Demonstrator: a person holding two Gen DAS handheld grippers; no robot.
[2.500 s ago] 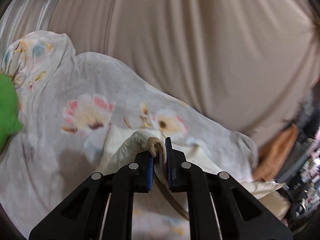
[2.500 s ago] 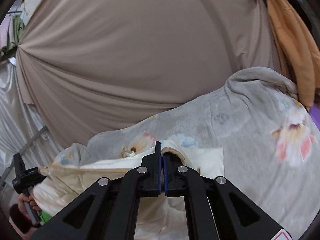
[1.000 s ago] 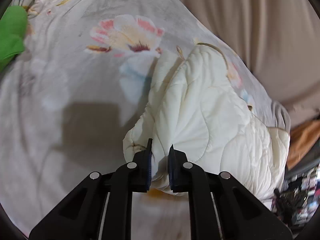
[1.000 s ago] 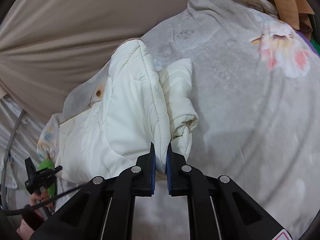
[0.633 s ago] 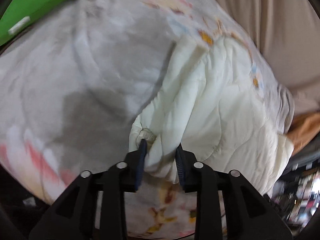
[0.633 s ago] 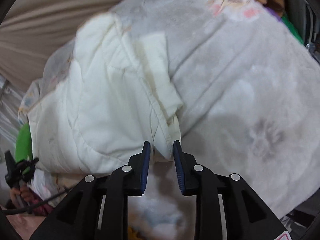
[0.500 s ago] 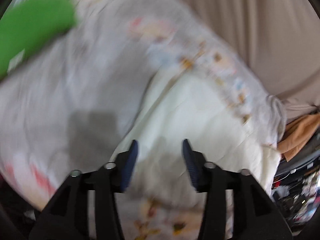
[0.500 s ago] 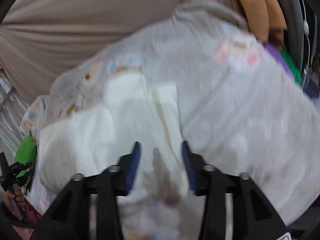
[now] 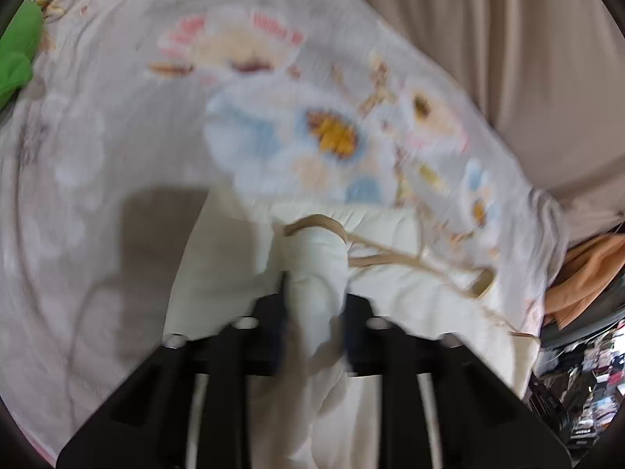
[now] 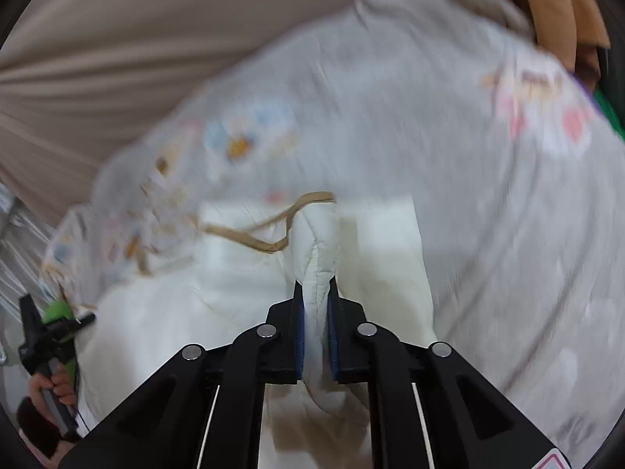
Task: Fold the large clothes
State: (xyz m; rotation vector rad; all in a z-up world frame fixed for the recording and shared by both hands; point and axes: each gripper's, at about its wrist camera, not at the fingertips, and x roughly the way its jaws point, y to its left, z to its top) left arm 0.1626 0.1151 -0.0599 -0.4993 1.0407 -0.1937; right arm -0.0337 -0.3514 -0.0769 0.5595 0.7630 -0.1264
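A cream quilted garment (image 9: 414, 293) with tan trim lies on a grey floral blanket (image 9: 117, 125). In the left wrist view my left gripper (image 9: 314, 305) is shut on a thick fold of the garment that rises between the fingers; the frame is blurred. In the right wrist view my right gripper (image 10: 315, 301) is shut on another fold of the garment (image 10: 234, 301), lifted a little off the blanket (image 10: 488, 215). The tan trim (image 10: 265, 234) loops across the far edge. The left gripper (image 10: 43, 332) shows far left, held in a hand.
A beige curtain (image 9: 508, 47) hangs behind the bed. A green cloth (image 9: 15, 51) lies at the far left. Orange clothing (image 9: 586, 269) hangs at the right, also seen in the right wrist view (image 10: 562, 11). Clutter sits at the lower right.
Both grippers opened and let the folded garment go about half a second ago, then moved forward. Now each has closed on a new fold at the garment's near edge.
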